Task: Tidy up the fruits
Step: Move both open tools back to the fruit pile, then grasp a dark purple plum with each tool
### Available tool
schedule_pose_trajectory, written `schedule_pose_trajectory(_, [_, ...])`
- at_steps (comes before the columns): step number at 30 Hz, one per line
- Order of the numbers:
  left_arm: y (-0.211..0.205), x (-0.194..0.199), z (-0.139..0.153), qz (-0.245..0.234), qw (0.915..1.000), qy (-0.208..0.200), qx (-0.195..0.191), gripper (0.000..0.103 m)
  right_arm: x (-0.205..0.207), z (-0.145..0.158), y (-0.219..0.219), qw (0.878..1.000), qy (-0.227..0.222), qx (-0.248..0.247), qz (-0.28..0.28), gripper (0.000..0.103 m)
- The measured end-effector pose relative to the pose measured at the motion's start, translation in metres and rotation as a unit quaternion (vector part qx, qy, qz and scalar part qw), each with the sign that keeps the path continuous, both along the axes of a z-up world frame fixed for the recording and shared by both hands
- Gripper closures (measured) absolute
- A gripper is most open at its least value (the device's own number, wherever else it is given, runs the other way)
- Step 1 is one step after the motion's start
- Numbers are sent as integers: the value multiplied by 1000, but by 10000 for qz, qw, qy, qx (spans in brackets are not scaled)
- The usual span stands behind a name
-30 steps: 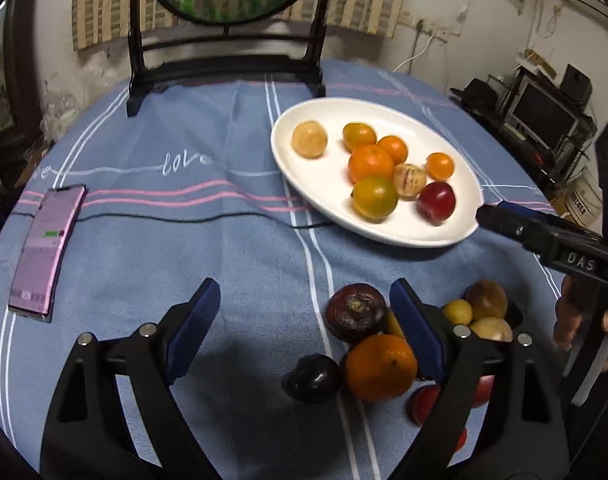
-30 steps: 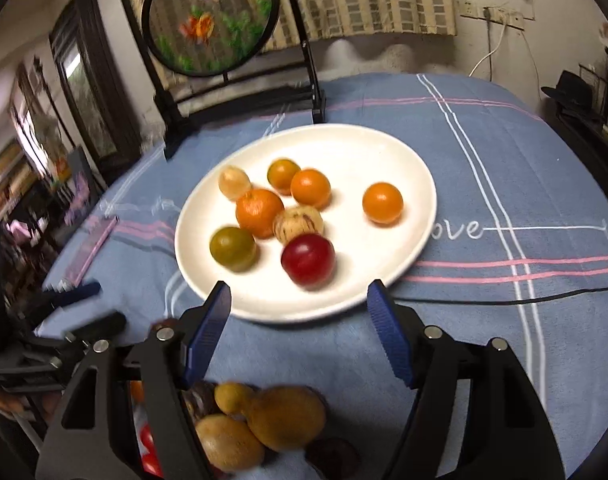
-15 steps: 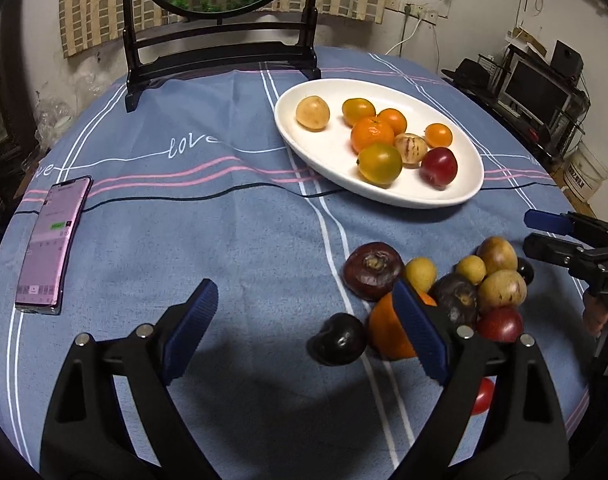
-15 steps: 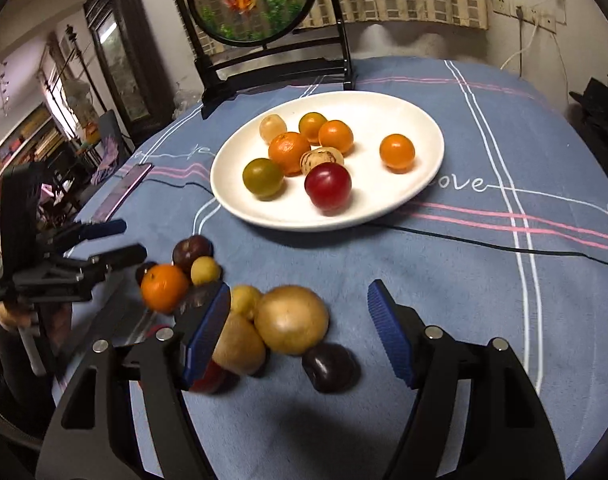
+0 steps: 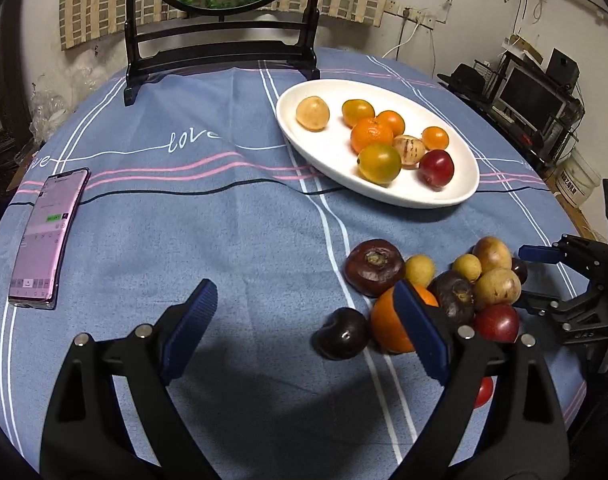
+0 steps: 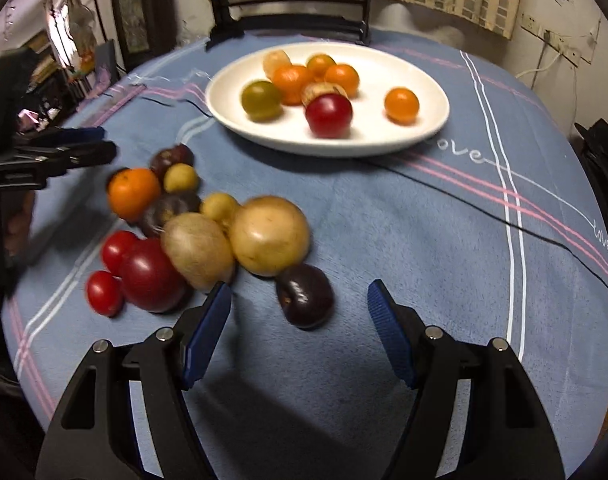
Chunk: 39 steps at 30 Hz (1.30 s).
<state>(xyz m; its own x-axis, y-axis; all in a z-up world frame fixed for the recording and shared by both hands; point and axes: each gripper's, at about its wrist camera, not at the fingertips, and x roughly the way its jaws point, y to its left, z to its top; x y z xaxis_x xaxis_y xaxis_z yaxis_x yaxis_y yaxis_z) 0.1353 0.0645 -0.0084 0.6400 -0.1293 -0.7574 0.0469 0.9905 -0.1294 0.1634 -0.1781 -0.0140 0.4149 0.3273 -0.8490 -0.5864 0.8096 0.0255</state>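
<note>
- Step in hand, as judged: selecting the next fruit from the loose pile for transfer to the white oval plate [image 6: 424,128] on the blue striped tablecloth-covered table [image 5: 224,240].
- The plate, at the far side, holds eight fruits; the loose pile lies near, well apart from the plate.
- The right gripper [image 6: 300,328] has its jaws apart and empty; the dark purple plum [image 6: 306,296] lies just ahead, between the fingers' line.
- The left gripper [image 5: 304,328] stands wide apart, empty, near a round orange mandarin [image 5: 392,324].
- Next move, as judged: lower the right gripper around the plum and close without nudging the neighbouring tan round fruit [image 6: 270,234].
</note>
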Motion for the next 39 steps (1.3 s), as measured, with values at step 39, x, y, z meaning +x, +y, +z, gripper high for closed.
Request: schedule_pose_trajectory(39, [-22, -1, -32, -544, 9928, 679, 825, 11, 2, -8, 8, 9999, -59, 42, 88, 43])
